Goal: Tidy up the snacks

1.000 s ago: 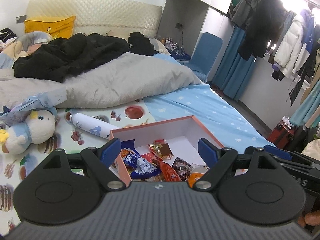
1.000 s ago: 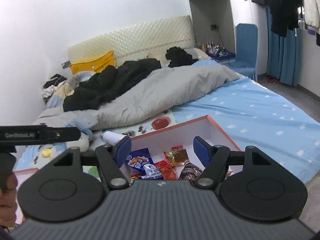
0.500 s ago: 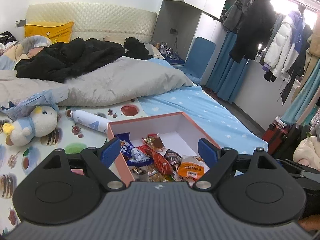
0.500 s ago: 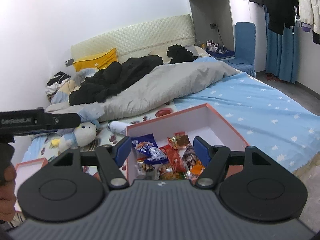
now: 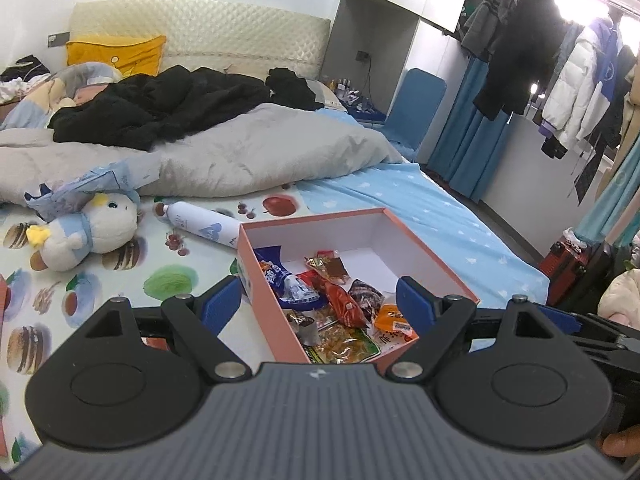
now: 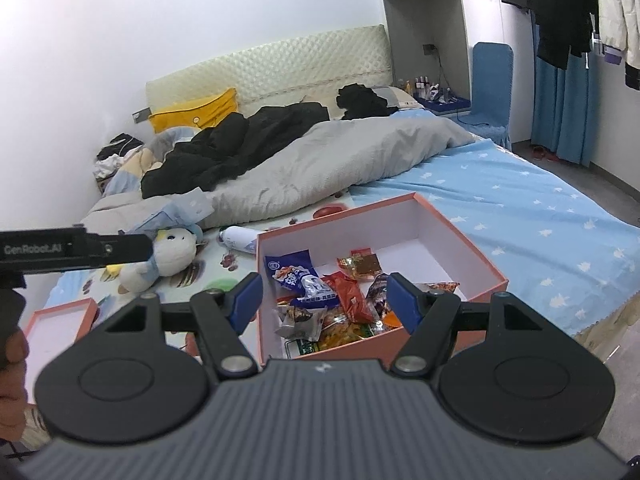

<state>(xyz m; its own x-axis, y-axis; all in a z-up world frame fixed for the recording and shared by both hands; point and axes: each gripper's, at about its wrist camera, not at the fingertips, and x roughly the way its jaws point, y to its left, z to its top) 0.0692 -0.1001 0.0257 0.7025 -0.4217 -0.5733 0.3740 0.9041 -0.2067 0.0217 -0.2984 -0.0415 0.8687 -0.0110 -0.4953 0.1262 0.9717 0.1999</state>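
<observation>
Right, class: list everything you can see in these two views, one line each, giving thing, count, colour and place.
box: one, salmon-pink with white inside, open on the bed
snack packets: several, mixed colours, piled in the box's near end
lid or tray: one, pink, left of the box
bottle: one, white, lying behind the box
plush toy: one, white and blue, on the fruit-print sheet
duvet: one, grey, mid-bed
clothing: black heap, on the duvet
pillow: one, yellow, by the headboard
chair: one, blue, beside the bed
left gripper: open, empty
right gripper: open, empty

We see a plush toy beside a white bottle on the fruit-print sheet, below a grey duvet.
</observation>
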